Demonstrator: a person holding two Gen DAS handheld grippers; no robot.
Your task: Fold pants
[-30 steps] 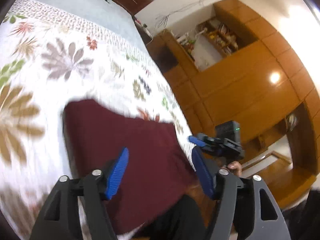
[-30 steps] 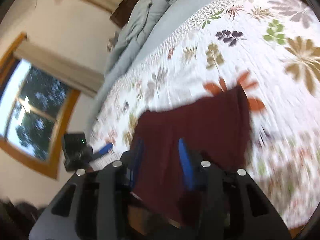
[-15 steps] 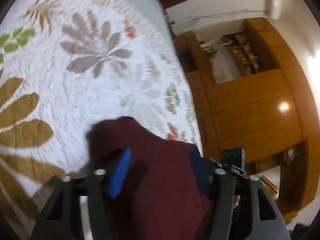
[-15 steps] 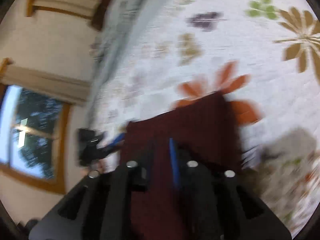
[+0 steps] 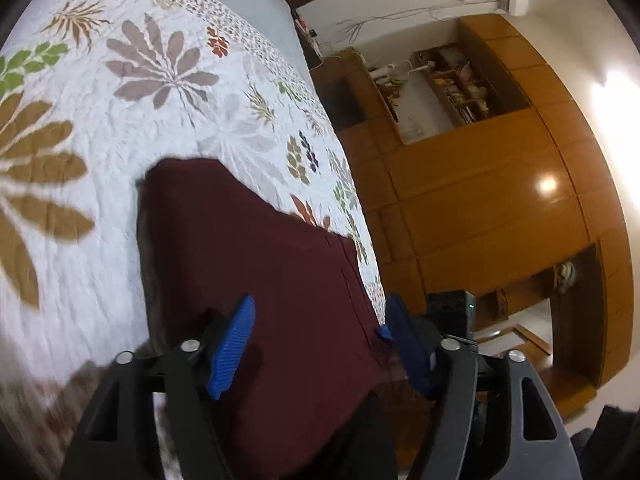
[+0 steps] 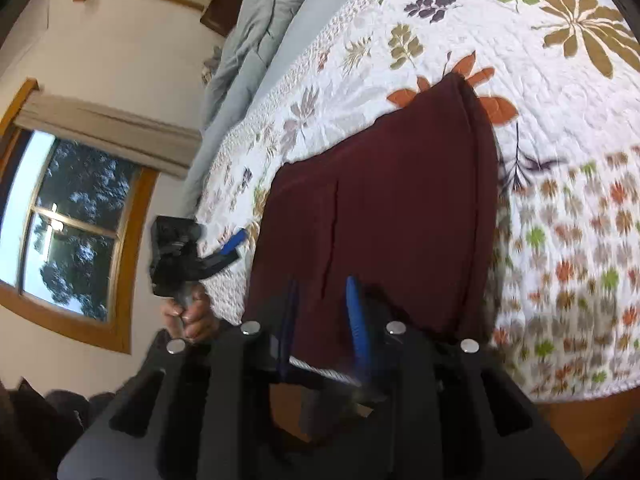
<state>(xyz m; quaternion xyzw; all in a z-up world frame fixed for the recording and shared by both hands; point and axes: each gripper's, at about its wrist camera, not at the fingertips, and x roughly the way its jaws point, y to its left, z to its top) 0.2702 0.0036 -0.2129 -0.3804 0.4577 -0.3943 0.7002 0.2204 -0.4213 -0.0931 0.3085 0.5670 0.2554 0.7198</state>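
Observation:
The dark maroon pants (image 5: 256, 264) lie folded flat on the floral quilt, near the bed's edge; they also show in the right wrist view (image 6: 384, 208). My left gripper (image 5: 320, 320) is open and empty, its blue pads above the near end of the pants. My right gripper (image 6: 320, 292) hovers over the near edge of the pants with its blue pads a small gap apart and nothing between them. The left gripper (image 6: 236, 240) shows beside the pants' left edge in the right wrist view. The right gripper's body (image 5: 448, 312) shows past the bed edge in the left wrist view.
The white floral quilt (image 5: 120, 80) covers the bed, with a grey duvet (image 6: 260, 28) bunched at the head. Wooden wardrobes (image 5: 500, 184) stand beyond the bed's right side. A window (image 6: 72, 216) is on the left wall. The bed edge (image 6: 560, 392) drops to wooden floor.
Both grippers have drawn back toward the near edge of the bed. The right gripper's pads have opened a little. The pants lie still on the quilt.

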